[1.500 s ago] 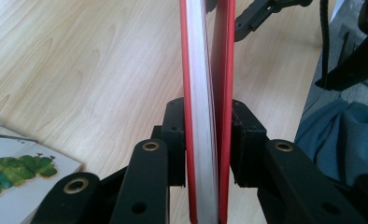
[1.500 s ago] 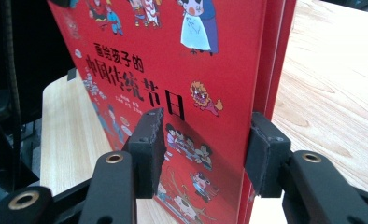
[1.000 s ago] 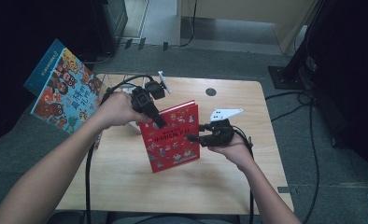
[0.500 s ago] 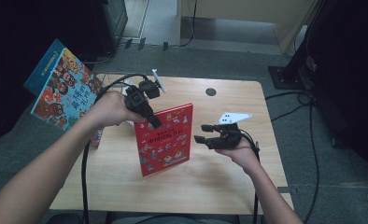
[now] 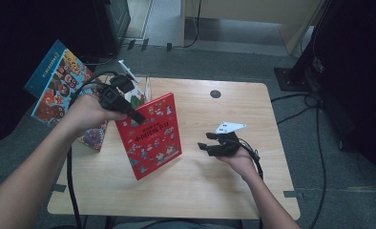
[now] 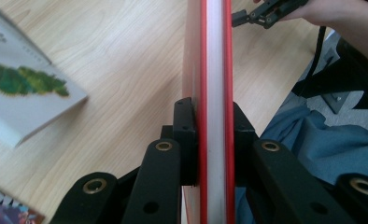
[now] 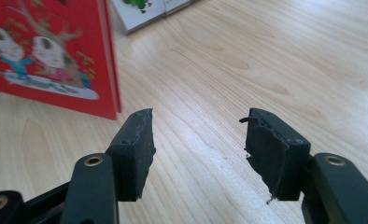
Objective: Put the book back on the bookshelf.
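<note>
Tabletop: red book (image 5: 150, 136) between left gripper (image 5: 137, 116) jaws

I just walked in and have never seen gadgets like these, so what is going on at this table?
A person at a light wooden table holds a black two-jaw gripper in each hand. The left gripper is clamped on the top edge of a red illustrated picture book, holding it upright with its bottom edge near or on the table. The right gripper hovers open beside the book, holding nothing. A white book with green pictures lies on the table nearby.
</note>
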A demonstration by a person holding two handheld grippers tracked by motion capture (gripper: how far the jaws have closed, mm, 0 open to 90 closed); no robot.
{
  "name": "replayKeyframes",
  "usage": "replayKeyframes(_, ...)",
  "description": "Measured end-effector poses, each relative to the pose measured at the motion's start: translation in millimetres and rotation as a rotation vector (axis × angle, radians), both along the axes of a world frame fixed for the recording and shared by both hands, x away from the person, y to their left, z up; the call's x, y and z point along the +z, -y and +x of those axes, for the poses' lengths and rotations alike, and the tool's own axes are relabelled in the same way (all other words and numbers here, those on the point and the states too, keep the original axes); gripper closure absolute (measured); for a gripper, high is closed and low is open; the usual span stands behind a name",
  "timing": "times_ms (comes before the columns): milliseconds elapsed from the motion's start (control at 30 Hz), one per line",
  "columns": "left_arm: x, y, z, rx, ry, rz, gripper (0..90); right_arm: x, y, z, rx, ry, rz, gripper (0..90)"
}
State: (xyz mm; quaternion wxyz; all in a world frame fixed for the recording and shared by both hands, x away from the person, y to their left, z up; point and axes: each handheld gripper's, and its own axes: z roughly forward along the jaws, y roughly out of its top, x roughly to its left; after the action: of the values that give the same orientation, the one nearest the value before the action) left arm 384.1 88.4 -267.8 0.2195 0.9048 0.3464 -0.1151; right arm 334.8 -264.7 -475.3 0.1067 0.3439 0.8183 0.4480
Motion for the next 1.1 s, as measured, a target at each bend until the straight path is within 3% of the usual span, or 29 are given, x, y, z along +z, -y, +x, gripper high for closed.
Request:
replayKeyframes(100, -0.8, -13.5, -2.1, 0.030, -0.005, -0.004, 80.0, -6.5, -1.1, 3.6, -0.016, -0.027, -0.013, 41.8)
replayKeyframes(167, -0.5, -21.8, -4.2, 0.048, -0.003, -0.005, 80.0, -11.2, -2.9, 6.1, -0.020, -0.018, -0.067, 41.8)
replayKeyframes(233, 0.2, -30.1, -6.6, 0.068, 0.003, -0.006, 80.0, -14.1, -3.5, 7.2, -0.033, -0.011, -0.083, 41.8)
replayKeyframes(667, 0.7, -84.4, -19.8, 0.215, -0.002, -0.043, 79.8, -38.4, -8.4, 18.1, -0.041, -0.069, -0.144, 37.1)
replayKeyframes(833, 2.4, -101.8, -26.5, 0.258, -0.004, -0.051, 79.9, -43.1, -11.0, 17.8, -0.040, -0.021, -0.185, 36.5)
replayKeyframes(1100, 2.4, -136.0, -33.8, 0.350, -0.014, -0.071, 79.8, -49.2, -8.9, 16.7, -0.049, 0.015, -0.144, 31.6)
